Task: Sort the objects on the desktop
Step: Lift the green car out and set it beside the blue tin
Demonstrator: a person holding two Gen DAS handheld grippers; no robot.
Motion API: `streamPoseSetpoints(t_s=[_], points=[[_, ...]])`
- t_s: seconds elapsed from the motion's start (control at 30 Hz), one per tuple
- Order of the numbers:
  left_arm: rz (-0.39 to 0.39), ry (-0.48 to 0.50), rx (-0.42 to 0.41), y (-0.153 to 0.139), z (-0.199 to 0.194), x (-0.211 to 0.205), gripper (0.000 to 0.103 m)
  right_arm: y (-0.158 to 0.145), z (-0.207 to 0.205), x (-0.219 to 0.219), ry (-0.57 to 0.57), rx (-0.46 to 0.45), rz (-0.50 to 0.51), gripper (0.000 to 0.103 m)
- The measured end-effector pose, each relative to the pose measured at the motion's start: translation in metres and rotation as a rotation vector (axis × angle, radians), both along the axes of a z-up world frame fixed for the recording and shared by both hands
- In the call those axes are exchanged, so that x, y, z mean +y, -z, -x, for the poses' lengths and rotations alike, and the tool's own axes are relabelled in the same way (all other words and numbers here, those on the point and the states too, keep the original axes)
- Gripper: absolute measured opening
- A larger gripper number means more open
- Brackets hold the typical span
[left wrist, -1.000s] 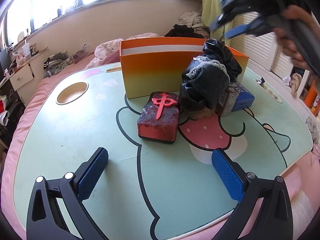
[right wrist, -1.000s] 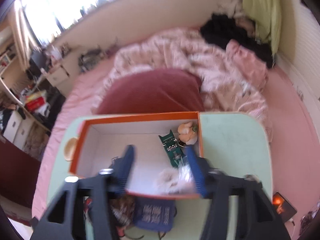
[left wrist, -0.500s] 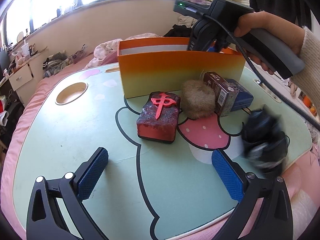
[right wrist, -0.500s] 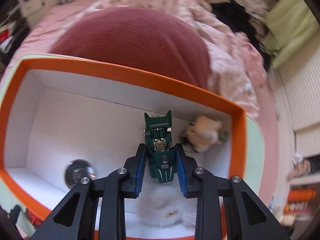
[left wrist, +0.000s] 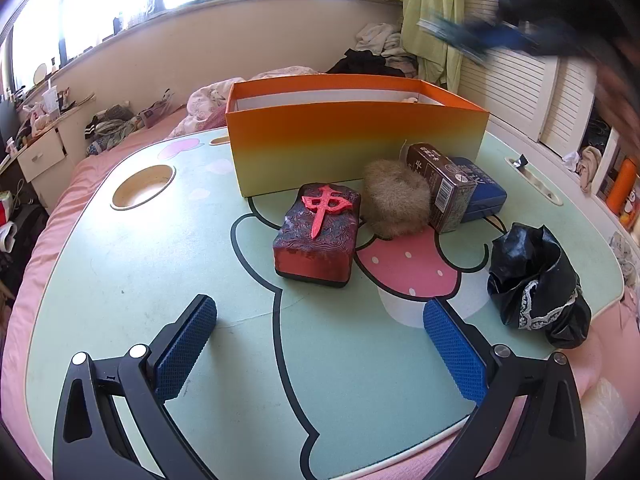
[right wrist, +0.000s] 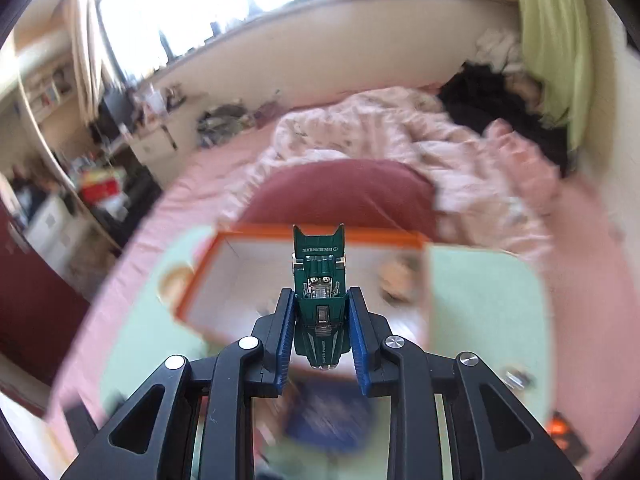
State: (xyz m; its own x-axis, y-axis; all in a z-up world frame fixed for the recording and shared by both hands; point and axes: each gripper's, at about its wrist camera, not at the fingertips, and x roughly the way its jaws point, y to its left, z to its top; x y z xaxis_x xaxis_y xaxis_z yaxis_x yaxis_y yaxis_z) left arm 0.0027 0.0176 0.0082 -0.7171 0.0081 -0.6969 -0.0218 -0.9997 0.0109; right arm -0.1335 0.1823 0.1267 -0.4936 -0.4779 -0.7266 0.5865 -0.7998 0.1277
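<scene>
With bare table (left wrist: pixel 140 280) ahead of your wide-open, empty left gripper (left wrist: pixel 320 344), your right gripper (right wrist: pixel 320 320), which half a second ago was down inside the orange box (left wrist: pixel 356 148), now hangs above it, clenched on the green toy car (right wrist: pixel 319 300).

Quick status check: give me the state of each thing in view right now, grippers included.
left gripper: open, empty, low over the table
right gripper: shut on the green toy car, held above the box
orange box: upright, open-topped
red mahjong block: lying flat, character up
fur ball: resting between block and carton
brown carton: upright, leaning against the blue case
black bag: crumpled at the table's right edge
</scene>
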Motion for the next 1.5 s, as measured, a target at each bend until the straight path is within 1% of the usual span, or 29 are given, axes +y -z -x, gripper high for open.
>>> streamPoseSetpoints(t_s=[0.03, 0.1, 0.17, 0.2, 0.27, 0.37, 0.4, 0.43, 0.47, 0.5, 0.53, 0.57, 0.6, 0.63, 0.7, 0.73, 0.8, 0.83, 0.9, 0.93, 0.97, 1.0, 1.13, 1.23, 1.5], points=[[0.000, 0.000, 0.000, 0.000, 0.000, 0.001, 0.103, 0.006, -0.007, 0.005, 0.026, 0.002, -0.028, 0.025], [0.001, 0.001, 0.000, 0.000, -0.001, -0.001, 0.103, 0.035, -0.020, 0.015, 0.087, -0.001, -0.098, 0.025], [0.003, 0.002, -0.001, 0.000, -0.001, 0.000, 0.103, 0.064, -0.021, 0.013, 0.093, -0.025, -0.153, 0.025], [0.004, 0.002, -0.001, 0.000, -0.001, -0.001, 0.103, 0.078, -0.020, 0.008, 0.081, -0.061, -0.152, 0.025], [0.001, 0.002, -0.001, 0.000, 0.000, -0.001, 0.103, 0.094, -0.015, -0.001, 0.078, -0.114, -0.125, 0.025], [0.001, 0.002, 0.000, -0.001, 0.000, 0.000, 0.103, 0.089, -0.018, 0.001, 0.086, -0.086, -0.019, 0.026], [0.001, 0.002, 0.000, -0.001, -0.001, 0.000, 0.103, 0.084, -0.022, 0.008, 0.093, -0.082, 0.055, 0.034], [0.001, 0.002, 0.000, -0.001, -0.001, 0.000, 0.103, 0.080, -0.027, 0.015, 0.100, -0.077, 0.112, 0.050], [0.001, 0.002, 0.000, -0.001, -0.001, 0.000, 0.103, 0.074, -0.037, 0.024, 0.118, -0.054, 0.160, 0.069], [0.001, 0.002, 0.000, -0.001, -0.001, 0.000, 0.103, 0.070, -0.045, 0.025, 0.122, -0.029, 0.156, 0.073], [0.001, 0.002, 0.000, -0.001, -0.001, 0.000, 0.103, 0.068, -0.050, 0.025, 0.114, -0.004, 0.124, 0.074], [0.001, 0.002, 0.000, -0.001, -0.001, 0.000, 0.103, 0.070, -0.063, 0.027, 0.097, 0.024, 0.071, 0.074], [0.001, 0.002, 0.000, -0.001, -0.001, 0.000, 0.103, 0.073, -0.070, 0.031, 0.089, 0.036, 0.052, 0.074], [0.001, 0.002, 0.000, -0.001, -0.001, 0.000, 0.103, 0.078, -0.078, 0.037, 0.084, 0.038, 0.048, 0.074], [0.001, 0.001, 0.000, -0.001, -0.001, 0.000, 0.103, 0.094, -0.084, 0.047, 0.079, 0.022, 0.043, 0.074], [0.001, 0.001, 0.000, -0.001, -0.001, 0.000, 0.103, 0.102, -0.084, 0.048, 0.082, 0.015, 0.025, 0.074], [0.006, 0.002, 0.001, -0.001, -0.001, 0.000, 0.103, 0.114, -0.088, 0.042, 0.089, 0.089, -0.033, 0.076], [0.008, 0.003, -0.001, -0.001, -0.002, 0.001, 0.103, 0.117, -0.089, 0.038, 0.094, 0.122, -0.060, 0.080], [0.007, 0.004, -0.001, -0.001, -0.003, 0.000, 0.103, 0.117, -0.091, 0.035, 0.110, 0.113, -0.051, 0.084], [0.006, 0.004, 0.000, -0.002, -0.003, 0.000, 0.103, 0.118, -0.092, 0.033, 0.123, 0.116, -0.058, 0.090], [0.005, 0.004, 0.000, -0.002, -0.003, -0.001, 0.103, 0.118, -0.095, 0.032, 0.136, 0.113, -0.056, 0.101], [0.005, 0.004, 0.000, -0.002, -0.003, -0.001, 0.103, 0.121, -0.093, 0.031, 0.138, 0.123, -0.057, 0.103], [0.006, 0.004, -0.001, -0.002, -0.004, -0.001, 0.103, 0.121, -0.099, 0.034, 0.136, 0.130, -0.050, 0.103], [0.006, 0.004, 0.000, -0.002, -0.004, -0.001, 0.103, 0.126, -0.089, 0.035, 0.136, 0.127, -0.048, 0.103], [0.006, 0.003, 0.000, -0.002, -0.004, 0.000, 0.103, 0.129, -0.086, 0.035, 0.126, 0.120, -0.051, 0.103]])
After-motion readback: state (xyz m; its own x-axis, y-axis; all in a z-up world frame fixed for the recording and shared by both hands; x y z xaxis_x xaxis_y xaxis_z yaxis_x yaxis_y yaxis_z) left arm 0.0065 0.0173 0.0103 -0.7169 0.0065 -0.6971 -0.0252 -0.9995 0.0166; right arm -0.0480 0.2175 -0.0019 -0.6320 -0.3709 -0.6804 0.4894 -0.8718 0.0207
